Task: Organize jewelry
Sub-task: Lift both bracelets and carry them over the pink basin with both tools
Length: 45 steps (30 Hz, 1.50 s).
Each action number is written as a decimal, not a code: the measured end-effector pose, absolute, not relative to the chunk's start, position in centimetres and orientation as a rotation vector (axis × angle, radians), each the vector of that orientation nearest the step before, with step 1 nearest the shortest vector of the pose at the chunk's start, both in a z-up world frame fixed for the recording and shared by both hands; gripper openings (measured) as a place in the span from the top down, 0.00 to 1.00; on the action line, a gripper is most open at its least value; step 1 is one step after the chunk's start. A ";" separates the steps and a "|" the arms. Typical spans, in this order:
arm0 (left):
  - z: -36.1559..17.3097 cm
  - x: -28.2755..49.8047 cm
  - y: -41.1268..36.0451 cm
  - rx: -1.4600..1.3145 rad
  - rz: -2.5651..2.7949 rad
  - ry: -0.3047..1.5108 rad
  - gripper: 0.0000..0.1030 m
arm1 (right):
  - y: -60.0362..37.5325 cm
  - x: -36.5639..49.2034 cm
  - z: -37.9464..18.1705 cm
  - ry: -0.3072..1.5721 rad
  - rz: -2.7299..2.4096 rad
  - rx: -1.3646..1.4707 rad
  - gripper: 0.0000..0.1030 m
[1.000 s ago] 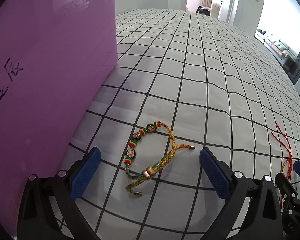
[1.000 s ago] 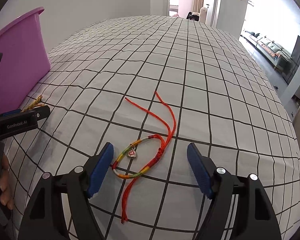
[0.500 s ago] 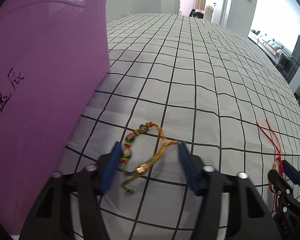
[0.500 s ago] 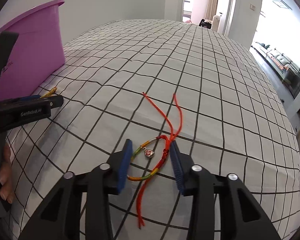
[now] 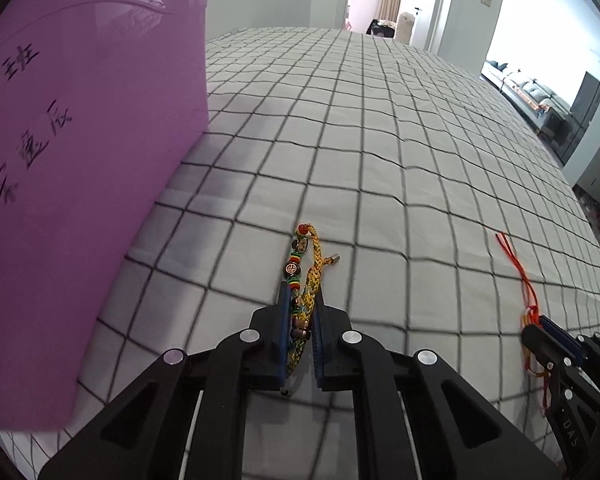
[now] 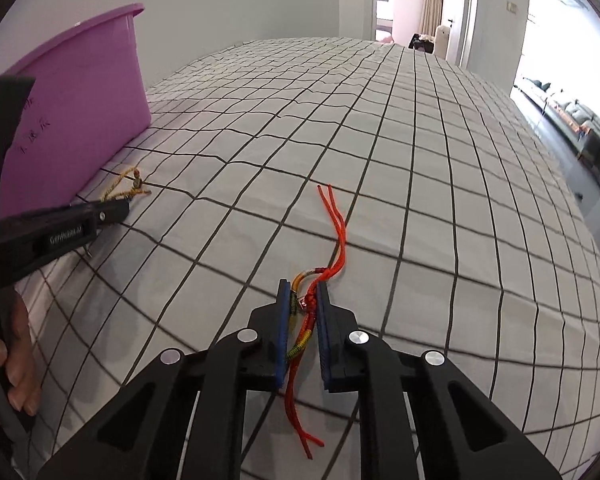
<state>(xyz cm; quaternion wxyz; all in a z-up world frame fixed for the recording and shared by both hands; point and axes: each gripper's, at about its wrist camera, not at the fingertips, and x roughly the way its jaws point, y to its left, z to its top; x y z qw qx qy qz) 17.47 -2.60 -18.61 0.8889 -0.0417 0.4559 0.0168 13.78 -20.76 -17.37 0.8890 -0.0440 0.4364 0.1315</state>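
My left gripper (image 5: pixel 301 300) is shut on a yellow braided bracelet (image 5: pixel 311 268) with dark and coloured beads, squeezed flat between the blue pads; its free end sticks out forward over the checked sheet. My right gripper (image 6: pixel 304 296) is shut on a red cord bracelet (image 6: pixel 335 236) with a rainbow band and small charm; red tails trail ahead and behind. The left gripper (image 6: pixel 112 210) with the yellow bracelet (image 6: pixel 130 186) also shows in the right wrist view, close to the purple tub (image 6: pixel 72 120). The right gripper (image 5: pixel 548 332) shows in the left wrist view.
The purple plastic tub (image 5: pixel 80 160) with black handwriting stands close on the left of the left gripper. The bed's grey sheet with a black grid (image 6: pixel 420 160) stretches ahead. A doorway and a bright room lie beyond the bed.
Both grippers went from wide open to shut, each closing on its bracelet. The bracelets are now pinched flat between the pads instead of lying as loops on the sheet.
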 end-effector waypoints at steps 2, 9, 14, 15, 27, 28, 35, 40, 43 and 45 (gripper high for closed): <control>-18.4 16.8 -3.2 -0.079 0.030 0.947 0.91 | -21.1 13.4 -17.2 0.907 0.279 -0.074 0.88; -17.3 13.9 -5.8 -0.078 0.001 0.953 0.91 | -22.9 11.2 -15.9 0.898 0.304 -0.058 0.88; -15.8 11.2 -8.2 -0.067 -0.012 0.952 0.91 | -24.8 9.1 -14.1 0.891 0.323 -0.066 0.88; -15.1 10.4 -8.8 -0.069 -0.014 0.951 0.91 | -25.1 8.7 -13.7 0.890 0.328 -0.067 0.88; -6.7 4.1 -13.0 -0.083 -0.011 0.965 0.91 | -28.7 4.5 -4.2 0.858 0.424 -0.066 0.88; -5.7 3.6 -13.0 -0.080 -0.004 0.957 0.91 | -28.8 4.4 -3.4 0.852 0.433 -0.066 0.88; 1.7 1.9 -10.1 -0.102 0.072 0.860 0.90 | -26.7 4.1 2.9 0.777 0.528 -0.087 0.88; 5.7 2.0 -5.6 -0.122 0.144 0.786 0.90 | -22.4 5.2 6.9 0.713 0.618 -0.078 0.88; 7.3 2.4 -2.2 -0.128 0.175 0.759 0.90 | -18.6 6.2 8.5 0.685 0.667 -0.065 0.88; 7.8 3.0 0.3 -0.136 0.182 0.749 0.90 | -15.8 7.0 9.3 0.673 0.688 -0.063 0.88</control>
